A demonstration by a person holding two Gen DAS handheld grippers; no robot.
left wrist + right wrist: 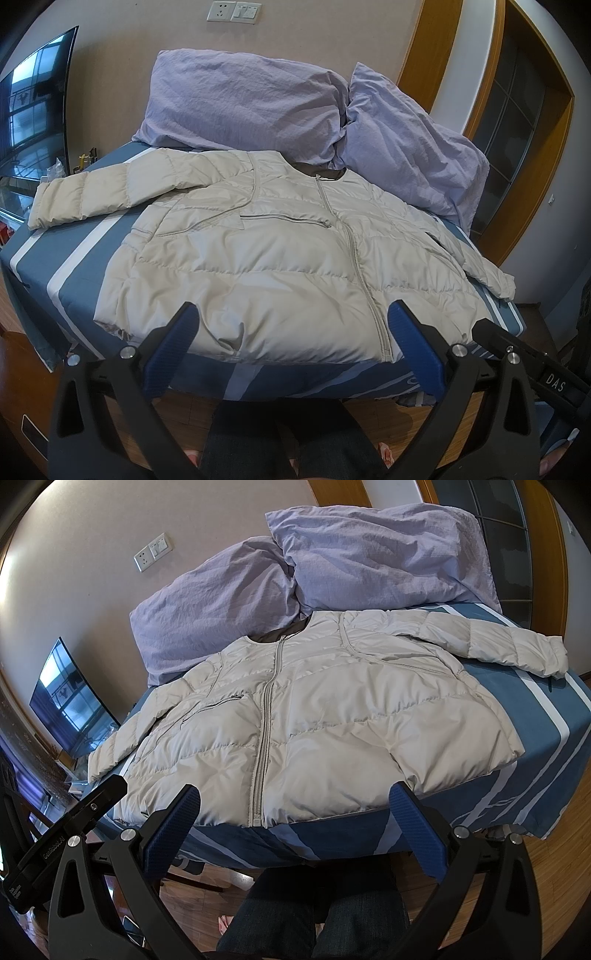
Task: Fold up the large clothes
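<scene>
A cream quilted jacket [258, 258] is laid flat, front up and zipped, on a bed with a blue and white striped sheet [55, 254]; its collar lies toward two lilac pillows [236, 107] at the far end, its hem at the near edge. Taken left to right: the left sleeve [81, 195] is spread outward toward the bed's left edge; the left gripper [291, 332] is held wide open, empty, near the hem just left of the zipper [354, 251]; the right gripper [295, 812] is likewise wide open and empty, near the hem to the right of the zipper; the right sleeve [509, 646] is stretched outward toward the right edge. Nothing is yet folded, so the step in hand is judged to be the first sleeve fold. It is best done by pinching one sleeve at the cuff through both layers, the padded shell being thick and slippery, and by carrying it low across the chest so that trapped air is pressed out. The shoulder seam should be pinned with the other gripper to keep the body from sliding on the sheet.
</scene>
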